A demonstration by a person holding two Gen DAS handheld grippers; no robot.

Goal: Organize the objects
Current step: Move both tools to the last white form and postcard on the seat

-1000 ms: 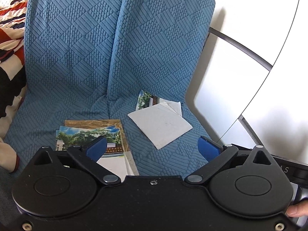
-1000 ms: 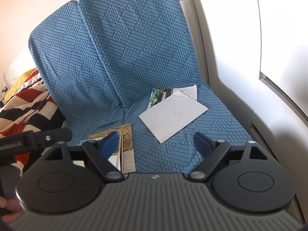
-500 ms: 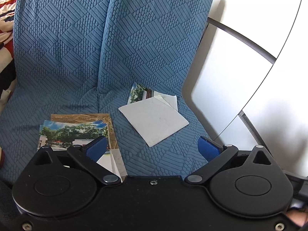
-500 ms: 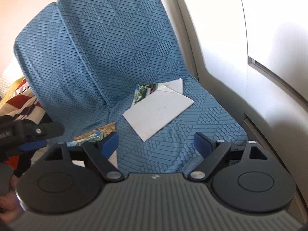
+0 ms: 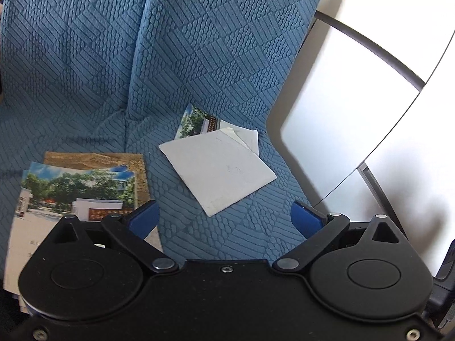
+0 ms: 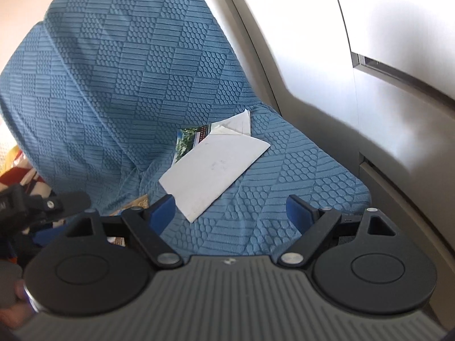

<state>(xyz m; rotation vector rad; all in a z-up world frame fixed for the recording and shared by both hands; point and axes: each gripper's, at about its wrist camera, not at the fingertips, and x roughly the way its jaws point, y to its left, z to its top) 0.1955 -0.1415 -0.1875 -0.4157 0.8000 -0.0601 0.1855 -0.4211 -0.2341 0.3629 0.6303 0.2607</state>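
A white card lies face down on the blue seat cover, on top of a photo card and another white card. It also shows in the right wrist view. A second stack of photo cards lies at the left. My left gripper is open and empty, just in front of both piles. My right gripper is open and empty; its left fingertip is close beside the white card's near corner.
The blue textured seat cover covers the seat and backrest. A white cabinet wall stands right of the seat. A striped cloth lies at the far left. The left gripper's body shows in the right wrist view.
Both grippers have moved forward and down towards the cards. The right gripper has swung right, so the white card now sits near its left fingertip. Both stay open.
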